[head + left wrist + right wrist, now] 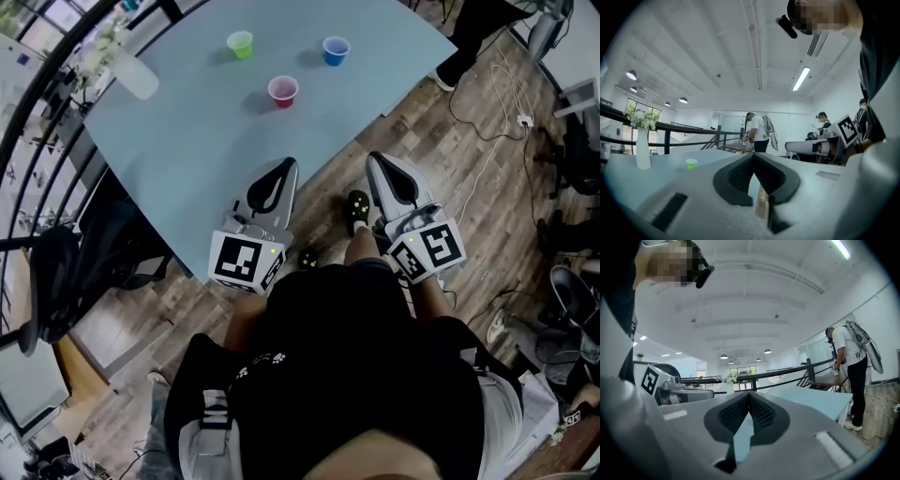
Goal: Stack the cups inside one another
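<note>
Three cups stand apart and upright on the far part of the light blue table (187, 150): a green cup (240, 43), a blue cup (336, 50) and a red cup (282, 91) nearest me. My left gripper (289, 162) hovers over the table's near edge, well short of the red cup, shut and empty. My right gripper (373, 157) is beside it over the wooden floor, just off the table's edge, also shut with nothing in it. In the left gripper view the jaw tips (753, 154) meet and only the green cup (691, 163) shows. The right gripper view shows closed tips (749, 393) and no cup.
A white vase (131, 70) with flowers stands at the table's far left corner. A black railing (28, 122) runs along the left. Cables (497, 122) lie on the wooden floor at right. Another person with a backpack (759, 133) stands beyond the table.
</note>
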{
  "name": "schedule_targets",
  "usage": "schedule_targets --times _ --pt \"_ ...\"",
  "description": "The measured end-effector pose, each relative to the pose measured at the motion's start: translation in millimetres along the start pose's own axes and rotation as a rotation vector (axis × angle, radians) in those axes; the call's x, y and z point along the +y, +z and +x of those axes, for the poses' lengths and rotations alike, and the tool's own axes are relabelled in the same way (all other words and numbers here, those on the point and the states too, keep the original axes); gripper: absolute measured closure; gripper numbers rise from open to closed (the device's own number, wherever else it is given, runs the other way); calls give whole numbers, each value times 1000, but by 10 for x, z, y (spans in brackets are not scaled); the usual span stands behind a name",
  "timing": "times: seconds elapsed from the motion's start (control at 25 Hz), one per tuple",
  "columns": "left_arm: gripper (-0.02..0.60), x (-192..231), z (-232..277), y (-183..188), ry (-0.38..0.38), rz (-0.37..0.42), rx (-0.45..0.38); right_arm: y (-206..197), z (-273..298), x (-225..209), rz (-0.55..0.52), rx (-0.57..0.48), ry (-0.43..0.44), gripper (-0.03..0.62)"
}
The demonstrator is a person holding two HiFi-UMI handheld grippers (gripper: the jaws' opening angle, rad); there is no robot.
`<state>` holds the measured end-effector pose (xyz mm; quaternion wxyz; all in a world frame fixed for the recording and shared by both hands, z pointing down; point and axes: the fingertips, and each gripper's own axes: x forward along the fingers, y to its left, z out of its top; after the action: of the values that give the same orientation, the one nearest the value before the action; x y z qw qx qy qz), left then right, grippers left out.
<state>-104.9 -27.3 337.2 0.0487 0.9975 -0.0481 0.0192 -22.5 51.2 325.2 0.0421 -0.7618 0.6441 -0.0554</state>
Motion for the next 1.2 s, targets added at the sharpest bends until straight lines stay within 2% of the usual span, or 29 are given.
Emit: schedule_targets --times 0.56,0.8,1.2 --pt "592 525 396 99 307 26 -11 51 967 -528 8 17 274 582" --pt "592 641 640 131 369 35 -14 81 1267 -782 11 19 333 582" --pt "592 909 1092 221 438 39 3 158 1719 -1234 3 34 370 582"
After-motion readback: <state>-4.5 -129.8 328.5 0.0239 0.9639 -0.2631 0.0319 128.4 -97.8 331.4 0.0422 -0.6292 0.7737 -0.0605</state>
